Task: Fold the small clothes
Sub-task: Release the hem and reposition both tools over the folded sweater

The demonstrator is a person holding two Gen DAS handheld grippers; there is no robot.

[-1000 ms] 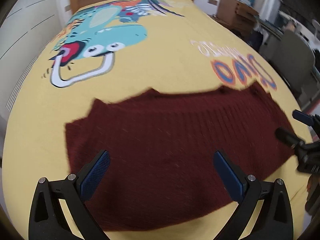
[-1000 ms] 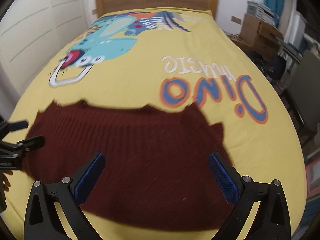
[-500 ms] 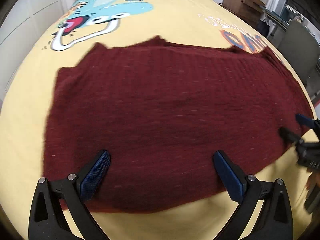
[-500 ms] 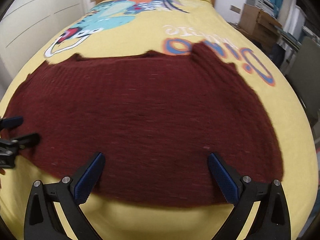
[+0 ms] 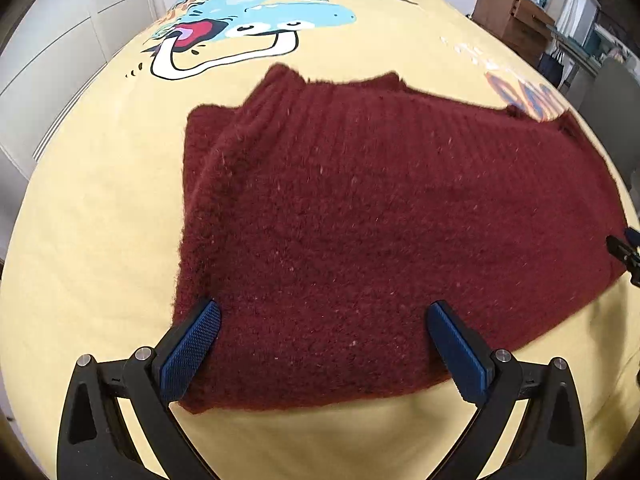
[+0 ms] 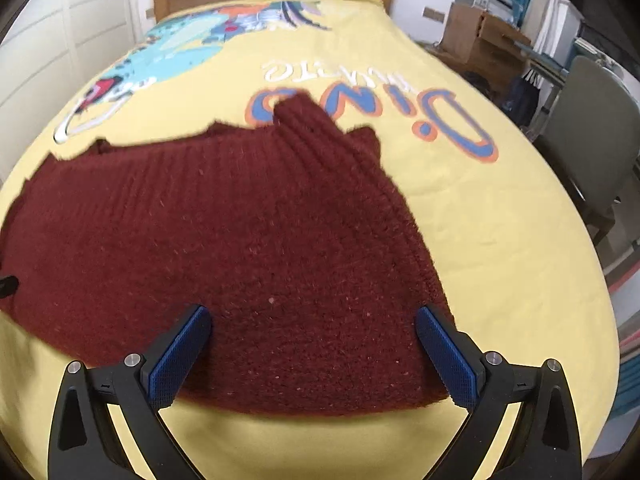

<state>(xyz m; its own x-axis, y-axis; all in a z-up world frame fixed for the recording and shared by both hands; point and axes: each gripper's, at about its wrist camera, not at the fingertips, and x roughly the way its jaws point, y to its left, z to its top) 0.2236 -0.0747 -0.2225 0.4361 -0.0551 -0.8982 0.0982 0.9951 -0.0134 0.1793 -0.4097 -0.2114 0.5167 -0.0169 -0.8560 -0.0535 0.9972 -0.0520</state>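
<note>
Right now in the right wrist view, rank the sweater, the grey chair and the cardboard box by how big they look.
1. sweater, largest by far
2. grey chair
3. cardboard box, smallest

Apparent size only: the sweater lies nearest the camera.

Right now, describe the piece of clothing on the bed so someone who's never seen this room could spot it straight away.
Find the bed with the yellow cover printed with a blue cartoon dinosaur. Near its foot end lies a dark red knitted sweater, spread out wide. It is the only garment there, fuzzy and ribbed against the smooth printed cover.
</note>
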